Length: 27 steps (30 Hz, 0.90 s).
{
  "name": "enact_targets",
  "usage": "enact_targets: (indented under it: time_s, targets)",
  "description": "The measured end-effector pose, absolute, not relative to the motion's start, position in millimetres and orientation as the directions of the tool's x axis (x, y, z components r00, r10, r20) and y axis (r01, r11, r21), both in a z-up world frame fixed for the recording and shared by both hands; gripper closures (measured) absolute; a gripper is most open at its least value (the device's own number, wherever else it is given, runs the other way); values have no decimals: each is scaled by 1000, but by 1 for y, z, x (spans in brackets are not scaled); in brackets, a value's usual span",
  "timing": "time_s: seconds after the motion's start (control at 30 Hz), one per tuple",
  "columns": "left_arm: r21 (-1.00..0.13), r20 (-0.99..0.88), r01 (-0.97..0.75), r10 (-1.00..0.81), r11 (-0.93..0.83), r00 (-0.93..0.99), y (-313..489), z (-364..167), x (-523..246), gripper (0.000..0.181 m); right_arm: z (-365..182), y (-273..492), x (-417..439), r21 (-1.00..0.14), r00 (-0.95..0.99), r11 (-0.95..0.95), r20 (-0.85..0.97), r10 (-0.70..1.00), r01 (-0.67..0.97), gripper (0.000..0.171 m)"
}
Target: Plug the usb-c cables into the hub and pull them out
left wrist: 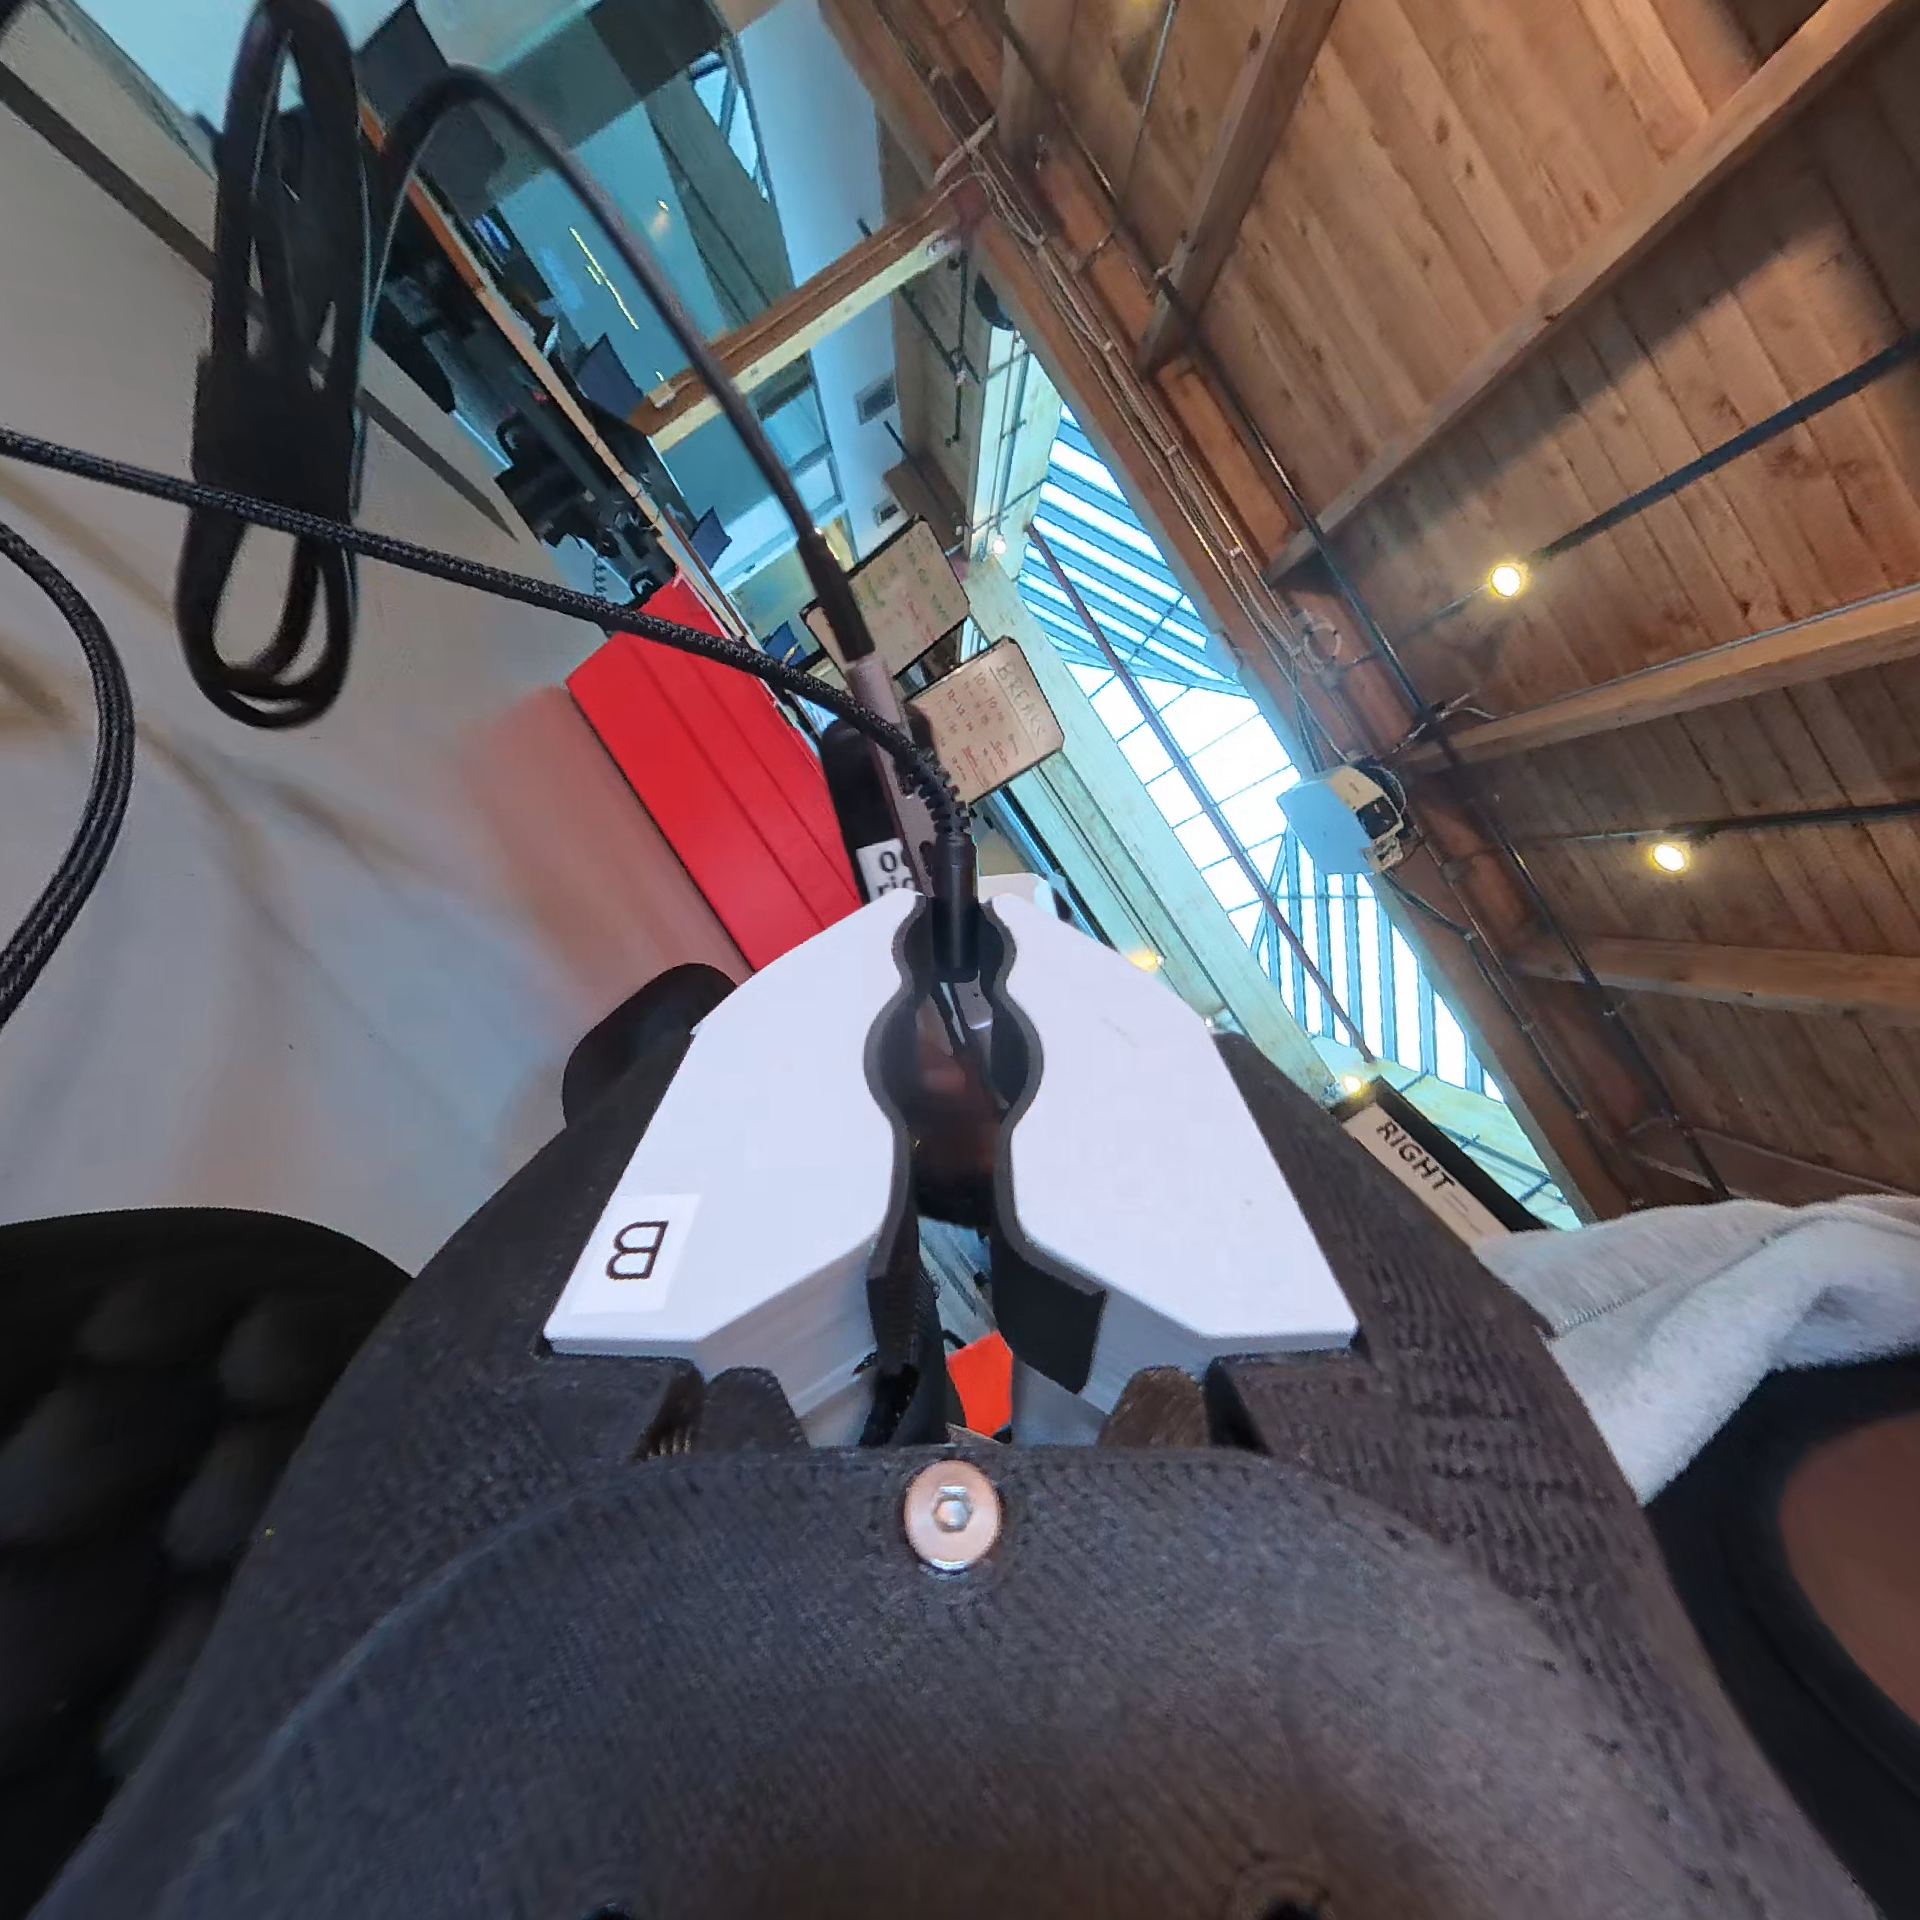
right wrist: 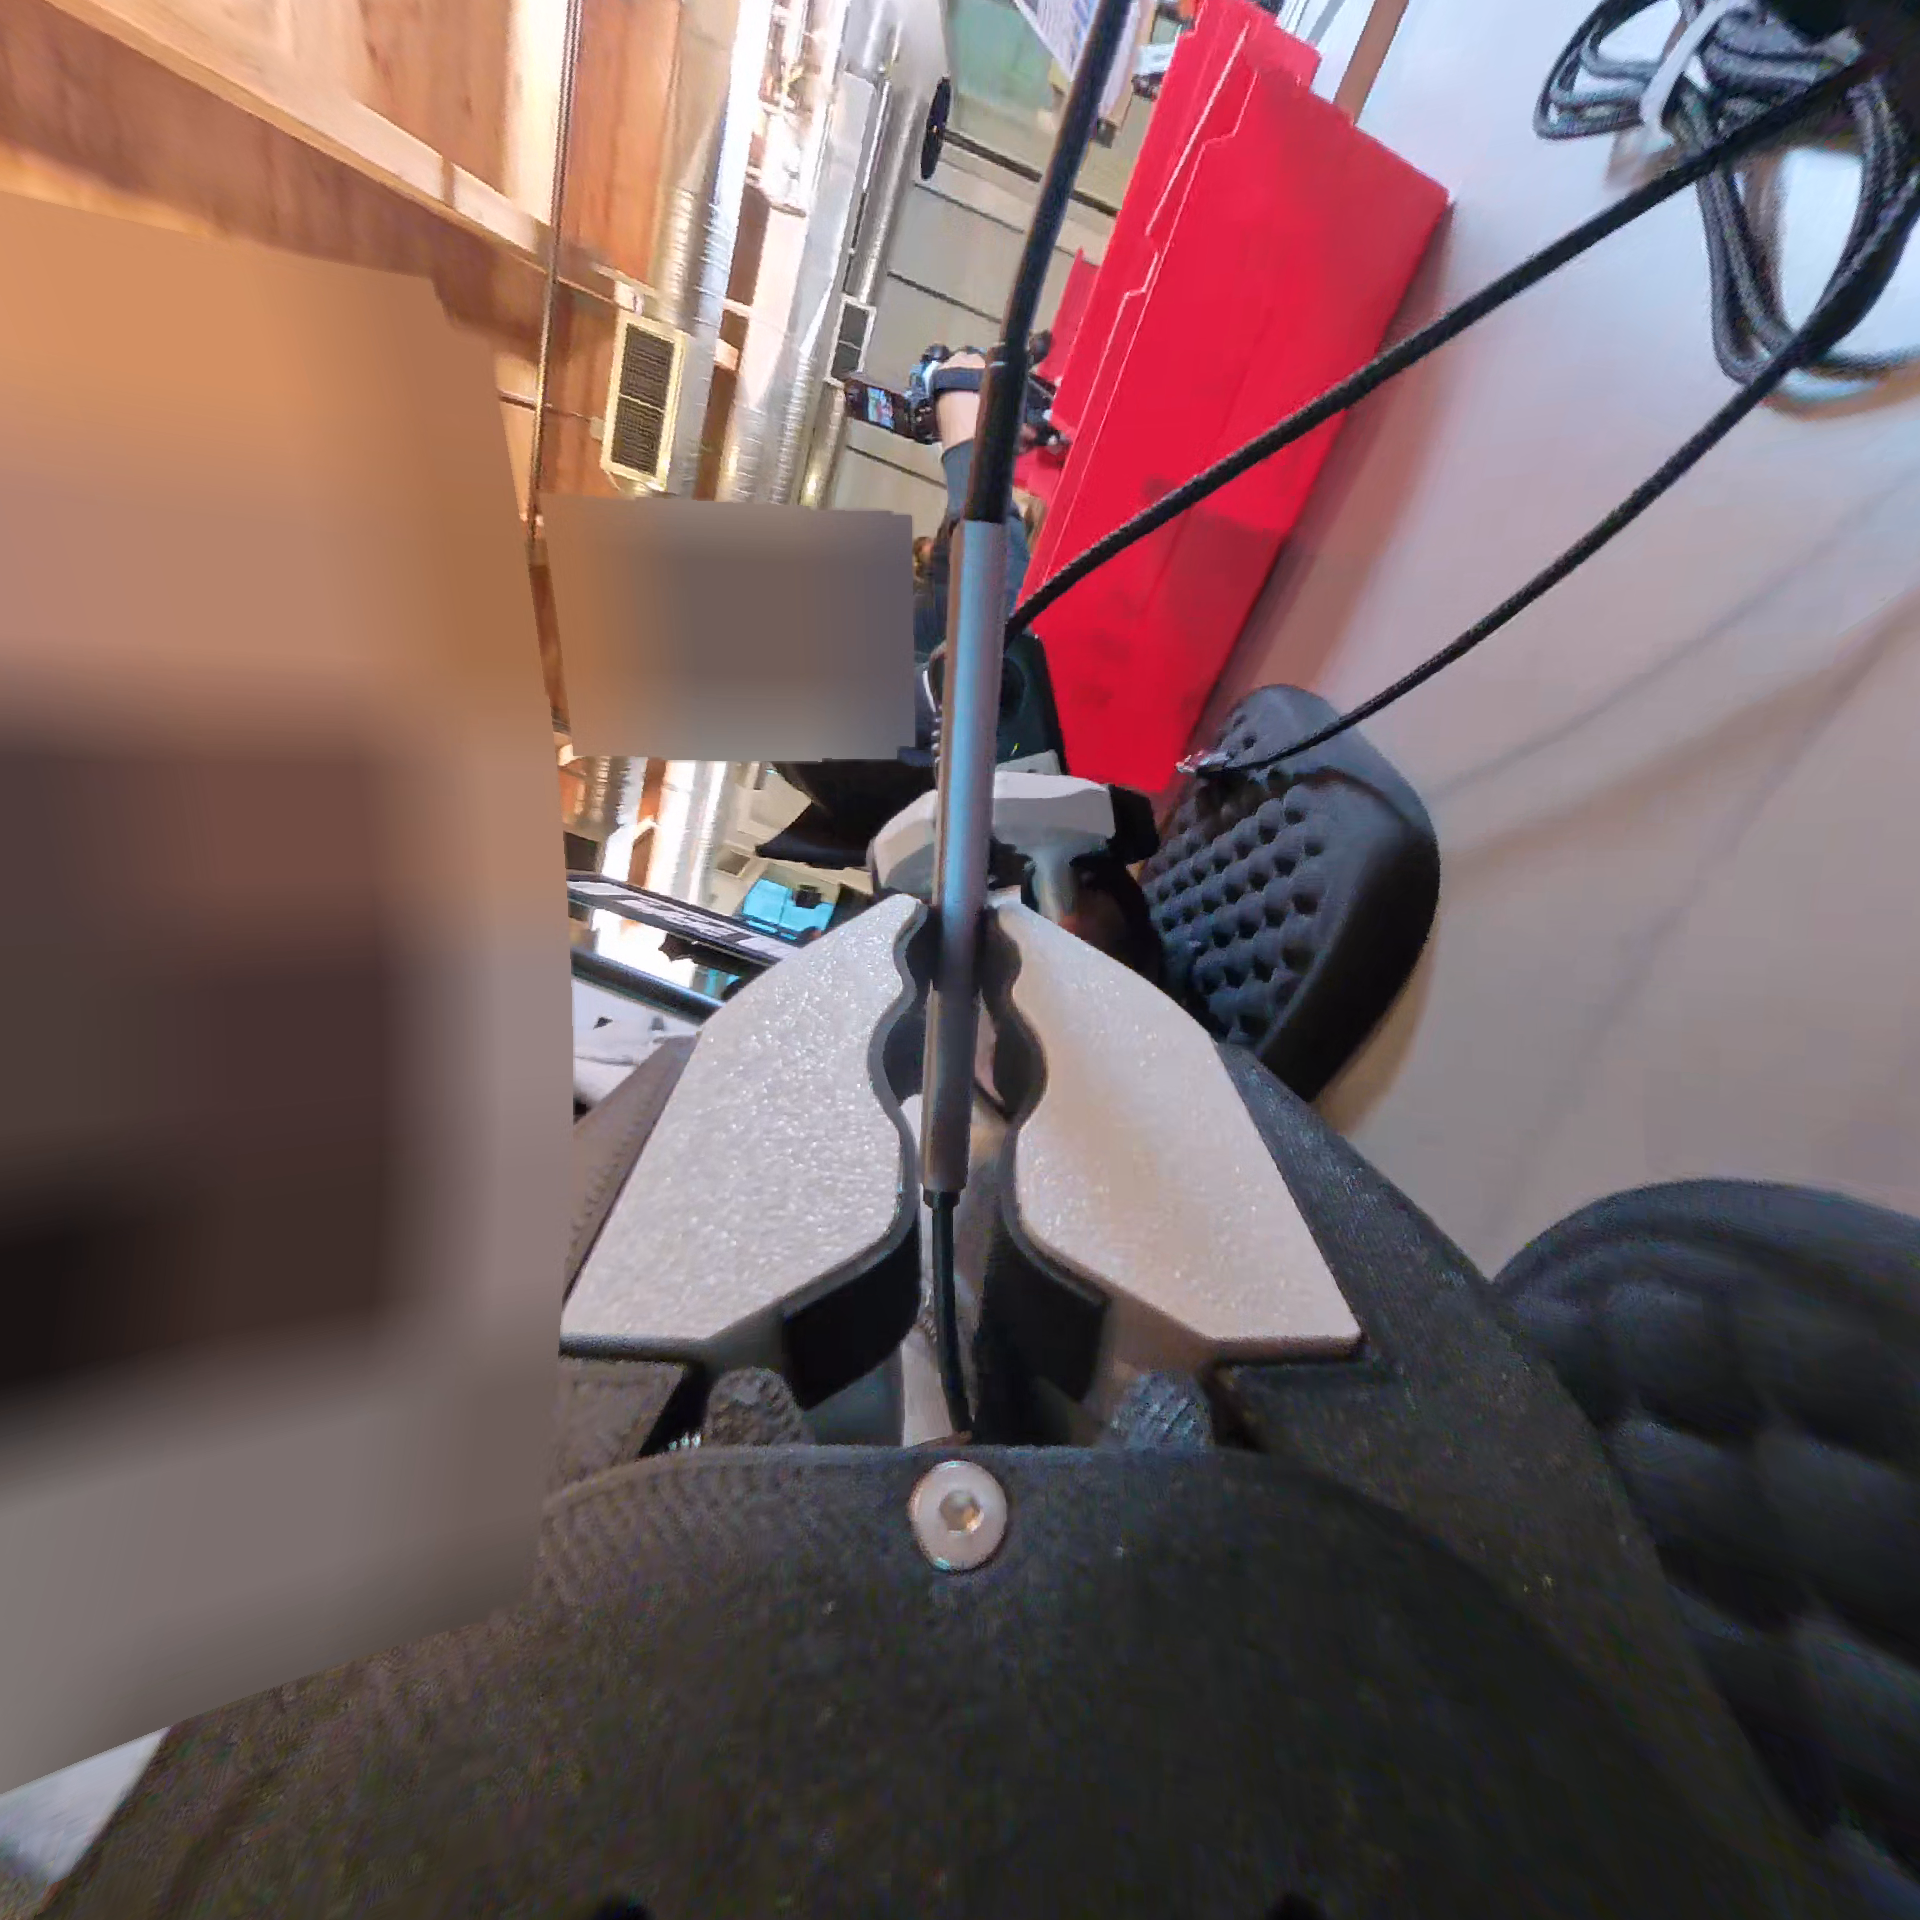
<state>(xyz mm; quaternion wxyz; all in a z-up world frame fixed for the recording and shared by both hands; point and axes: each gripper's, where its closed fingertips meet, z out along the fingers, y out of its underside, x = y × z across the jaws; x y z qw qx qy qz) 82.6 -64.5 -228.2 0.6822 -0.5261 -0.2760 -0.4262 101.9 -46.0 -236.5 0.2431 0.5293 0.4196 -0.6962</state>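
Left wrist view: the left gripper point(left wrist: 954, 925) is clamped on the black plug point(left wrist: 951, 914) of a braided usb-c cable point(left wrist: 499, 577), its white fingers point(left wrist: 774, 1122) pressed together round the plug at their tips. The plug stands in line with the slim grey hub point(left wrist: 883, 717) just beyond it; whether it is seated in a port cannot be told. The braided cord runs off left across the pale tabletop point(left wrist: 260, 935), which lies open on that side apart from a strapped coil of black cable point(left wrist: 265, 436). A red folded panel point(left wrist: 707, 758) borders the table's far edge. Wooden ceiling boards point(left wrist: 1507, 364) with small lights fill the right side.

Right wrist view: the right gripper point(right wrist: 961, 935) is closed on the hub point(right wrist: 971, 727), holding its thin edge between the grey fingers point(right wrist: 769, 1122); the hub's own black lead point(right wrist: 1029, 208) leaves from its far end. Two braided cables point(right wrist: 1351, 405) stretch toward the table point(right wrist: 1662, 831), one ending in a loose plug point(right wrist: 1195, 764) in front of a black dimpled pad point(right wrist: 1288, 894). The left gripper point(right wrist: 997, 821) shows just behind the hub. The red panel point(right wrist: 1226, 416) edges the table beyond.
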Motion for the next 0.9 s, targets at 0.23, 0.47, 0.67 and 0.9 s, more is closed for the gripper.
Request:
enact_targets:
  time_s: [0.23,0.47,0.67,0.9]
  targets:
    - [-374,871,912,-276,168,407,-59,-231,75,170,-239,-58,86,-420,-379,-602,-903,203,679,162]
    - [-269,885,946,-342,178,316,-55,-231,78,173,-236,-53,81,-454,-429,-677,-876,221,579,163]
    - [-288,887,938,-315,193,337,-54,-234,78,172,-239,-55,81,-498,-438,-661,-856,274,561,162]
    - [-314,874,935,-334,166,353,-55,-233,82,173,-238,-58,82,-492,-446,-653,-858,254,575,163]
